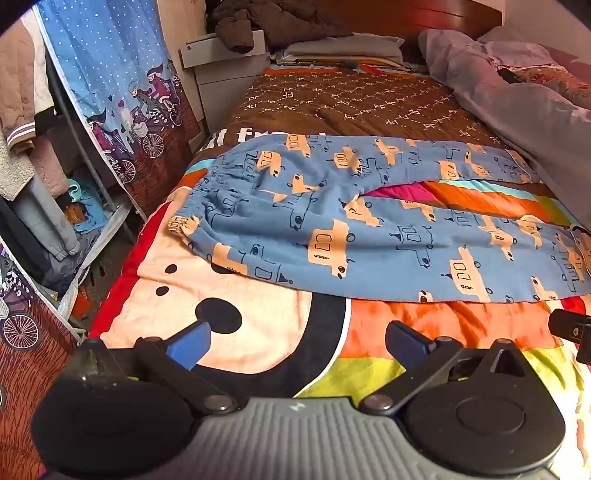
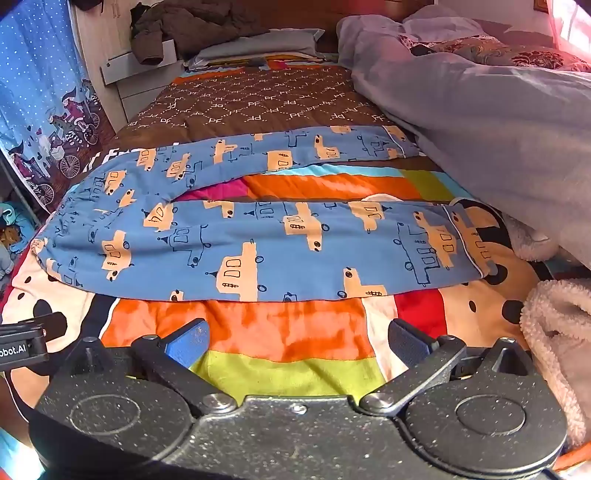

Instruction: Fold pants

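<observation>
Blue pants point(image 1: 369, 229) printed with tan cars lie flat on the colourful bedspread point(image 1: 424, 325), waistband at the left, both legs spread apart and running to the right. In the right wrist view the same pants point(image 2: 258, 251) stretch across the bed with the leg cuffs at the right. My left gripper point(image 1: 297, 341) hovers open above the bedspread, short of the pants' near edge, nothing between its blue pads. My right gripper point(image 2: 297, 341) stands open too, over the orange and green stripes just before the near leg. Each gripper's edge shows at the side of the other's view.
A grey duvet point(image 2: 498, 129) is bunched along the bed's right side, and a fluffy white blanket point(image 2: 557, 343) lies at the near right. Pillows and a brown jacket point(image 1: 258, 22) sit at the head. A blue curtain point(image 1: 110, 74) and hanging clothes stand left of the bed.
</observation>
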Demonstrator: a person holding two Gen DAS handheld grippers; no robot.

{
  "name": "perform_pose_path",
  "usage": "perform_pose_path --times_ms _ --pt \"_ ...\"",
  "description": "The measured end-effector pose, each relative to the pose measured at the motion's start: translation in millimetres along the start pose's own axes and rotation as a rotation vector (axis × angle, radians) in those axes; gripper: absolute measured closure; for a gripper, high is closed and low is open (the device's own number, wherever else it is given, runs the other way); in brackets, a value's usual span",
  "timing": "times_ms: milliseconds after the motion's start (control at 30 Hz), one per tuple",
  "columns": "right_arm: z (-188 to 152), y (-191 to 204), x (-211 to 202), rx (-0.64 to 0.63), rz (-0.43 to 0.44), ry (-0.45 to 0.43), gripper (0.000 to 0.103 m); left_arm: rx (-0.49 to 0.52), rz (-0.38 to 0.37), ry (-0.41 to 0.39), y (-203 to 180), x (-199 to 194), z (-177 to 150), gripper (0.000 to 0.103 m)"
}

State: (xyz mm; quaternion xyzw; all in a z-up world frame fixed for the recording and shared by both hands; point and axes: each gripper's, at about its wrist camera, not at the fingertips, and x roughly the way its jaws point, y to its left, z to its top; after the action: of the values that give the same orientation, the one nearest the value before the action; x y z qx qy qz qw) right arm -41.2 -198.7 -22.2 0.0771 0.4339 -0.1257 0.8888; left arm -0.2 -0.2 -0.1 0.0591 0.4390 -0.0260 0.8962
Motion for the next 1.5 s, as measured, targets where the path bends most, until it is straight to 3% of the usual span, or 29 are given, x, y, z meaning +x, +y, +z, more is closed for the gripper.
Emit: perform_pose_path --times_ms 1500 --pt "8.3 3.2 28.0 -0.019 0.01 0.039 0.001 0.019 0.029 0.031 -2.9 19.2 8.9 0.0"
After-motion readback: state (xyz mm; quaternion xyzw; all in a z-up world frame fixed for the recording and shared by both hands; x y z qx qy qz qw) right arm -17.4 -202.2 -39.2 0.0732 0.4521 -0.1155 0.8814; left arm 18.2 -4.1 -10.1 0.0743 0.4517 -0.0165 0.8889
